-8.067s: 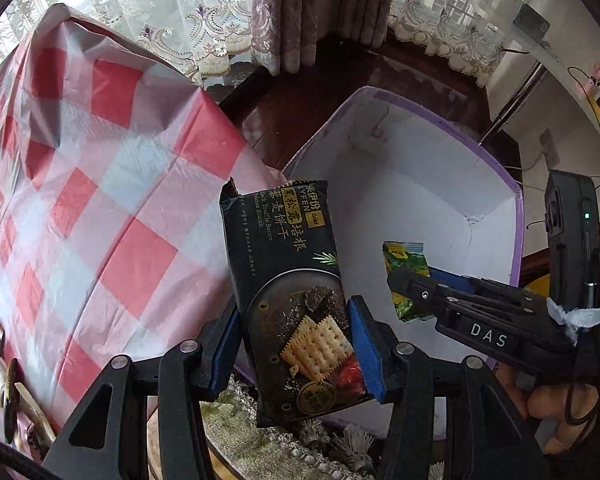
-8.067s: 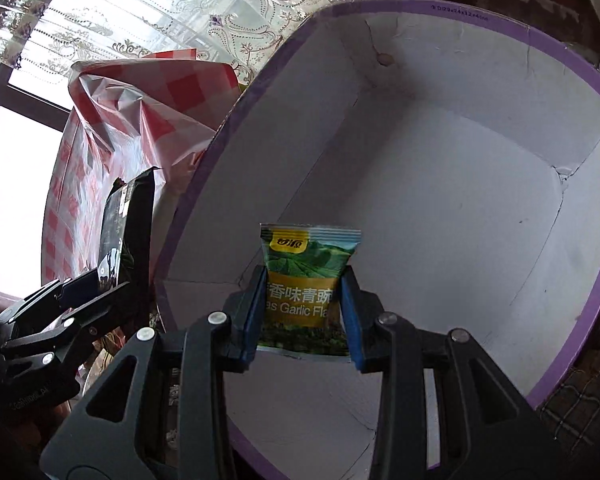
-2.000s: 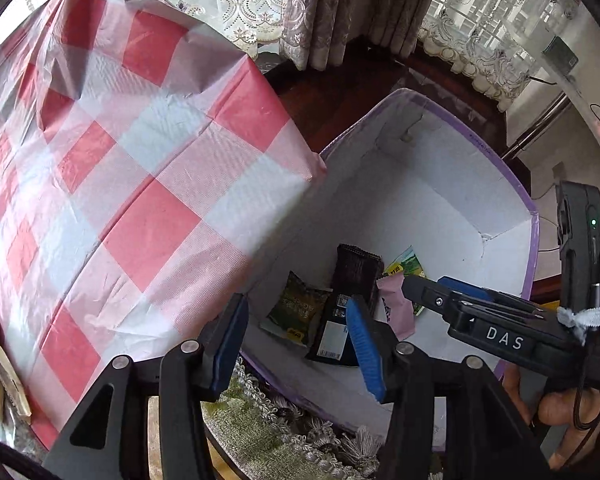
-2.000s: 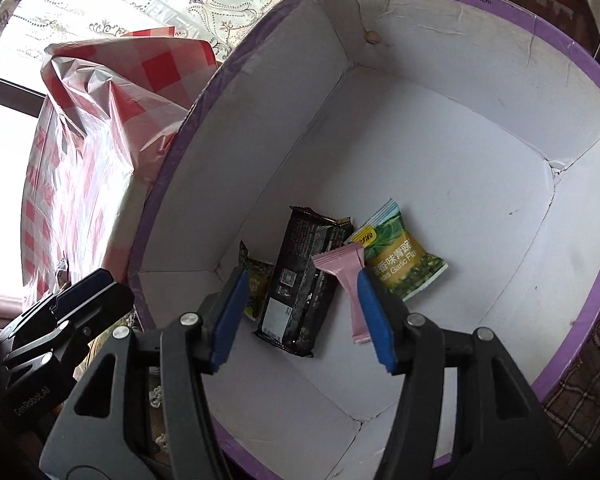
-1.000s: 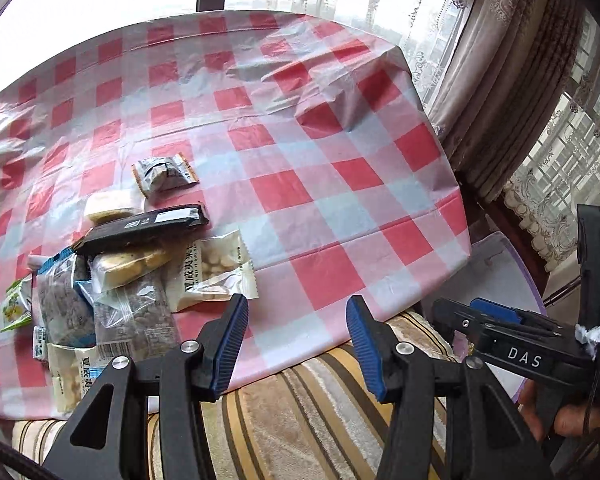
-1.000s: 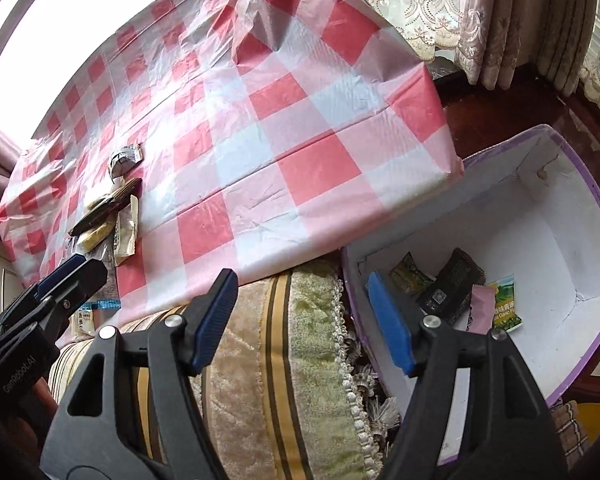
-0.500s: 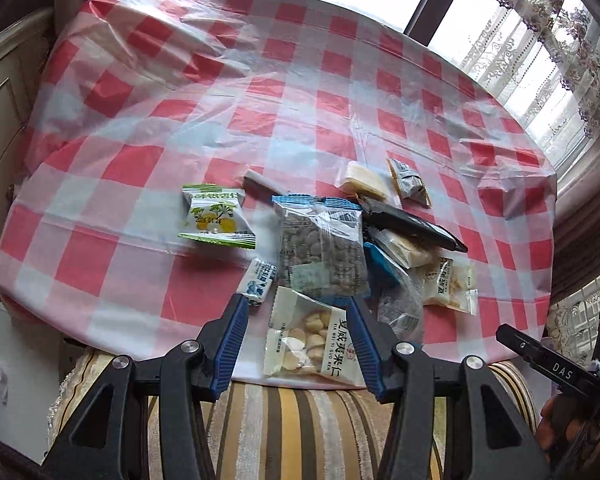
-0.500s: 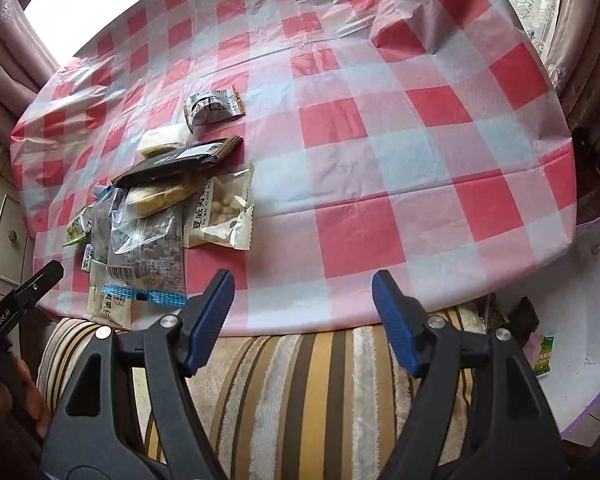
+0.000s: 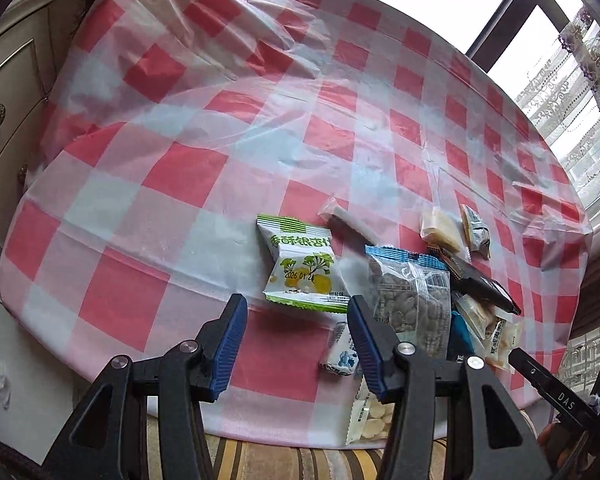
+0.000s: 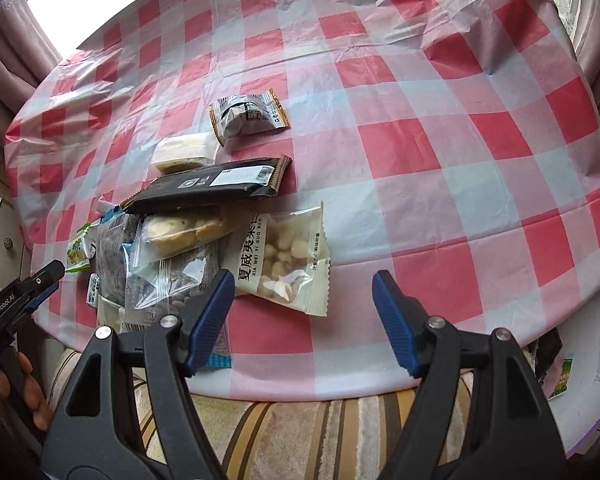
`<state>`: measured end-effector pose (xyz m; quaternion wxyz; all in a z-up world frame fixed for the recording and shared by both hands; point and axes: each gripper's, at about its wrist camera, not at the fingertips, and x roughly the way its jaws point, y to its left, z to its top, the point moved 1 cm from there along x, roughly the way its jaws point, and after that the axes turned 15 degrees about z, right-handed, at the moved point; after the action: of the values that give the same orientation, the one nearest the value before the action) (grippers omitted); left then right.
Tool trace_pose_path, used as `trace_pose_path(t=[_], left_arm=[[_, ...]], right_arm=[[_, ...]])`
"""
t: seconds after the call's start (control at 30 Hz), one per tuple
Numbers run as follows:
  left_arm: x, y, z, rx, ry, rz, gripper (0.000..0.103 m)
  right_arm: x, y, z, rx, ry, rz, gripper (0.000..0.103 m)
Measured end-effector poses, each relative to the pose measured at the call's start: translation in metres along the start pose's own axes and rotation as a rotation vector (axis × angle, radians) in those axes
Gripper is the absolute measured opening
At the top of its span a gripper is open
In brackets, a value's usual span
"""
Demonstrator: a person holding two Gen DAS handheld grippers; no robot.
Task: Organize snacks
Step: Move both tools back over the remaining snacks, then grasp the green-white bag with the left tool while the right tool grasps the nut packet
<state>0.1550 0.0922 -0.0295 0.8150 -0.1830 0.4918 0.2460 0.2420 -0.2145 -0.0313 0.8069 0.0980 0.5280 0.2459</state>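
Several snack packets lie on the red-checked tablecloth [image 9: 188,172]. My left gripper [image 9: 296,332] is open and empty, just in front of a green-and-white packet [image 9: 300,264]; a clear bag of dark nuts [image 9: 408,292] lies to its right. My right gripper [image 10: 304,316] is open and empty, just in front of a white macadamia packet [image 10: 288,256]. Behind that lie a long black packet [image 10: 212,188], a pale cake packet [image 10: 184,152] and a grey-brown packet [image 10: 248,116]. The white box [image 10: 580,344] with earlier snacks shows at the lower right.
A striped cushioned seat [image 10: 300,428] runs along the table's near edge. A cream cabinet [image 9: 8,80] stands to the left. Windows and lace curtains [image 9: 572,92] are behind the table. The right gripper's tip [image 9: 548,384] shows low right in the left wrist view.
Both grippers swung away from the box to the table and closed in on the snack pile. Both stay open and empty.
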Motion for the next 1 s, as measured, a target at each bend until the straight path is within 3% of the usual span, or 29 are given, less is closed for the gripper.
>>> trace_pose_path(t=[0.07,0.33,0.63,0.73,0.83,1.0], left_arm=[[0.007,-0.003,0.006,0.005,0.0,0.02,0.062],[0.027,-0.011,0.02,0.023,0.005,0.091,0.063],[0.031,-0.024,0.019,0.09,0.003,0.099,0.063],[0.034,-0.026,0.016,0.097,0.014,0.09,0.056],[0.033,-0.027,0.014,0.102,0.008,0.063,0.039],[0.031,-0.023,0.013,0.082,0.005,0.041,0.034]], right_arm=[[0.005,0.0,0.003,0.005,0.003,-0.007,0.074],[0.024,0.006,0.009,-0.006,0.034,-0.012,0.074],[0.04,0.01,0.013,-0.027,0.063,-0.066,0.074],[0.041,0.013,0.013,-0.041,0.063,-0.098,0.069],[0.039,0.013,0.013,-0.044,0.059,-0.095,0.061],[0.034,0.011,0.012,-0.028,0.04,-0.06,0.051]])
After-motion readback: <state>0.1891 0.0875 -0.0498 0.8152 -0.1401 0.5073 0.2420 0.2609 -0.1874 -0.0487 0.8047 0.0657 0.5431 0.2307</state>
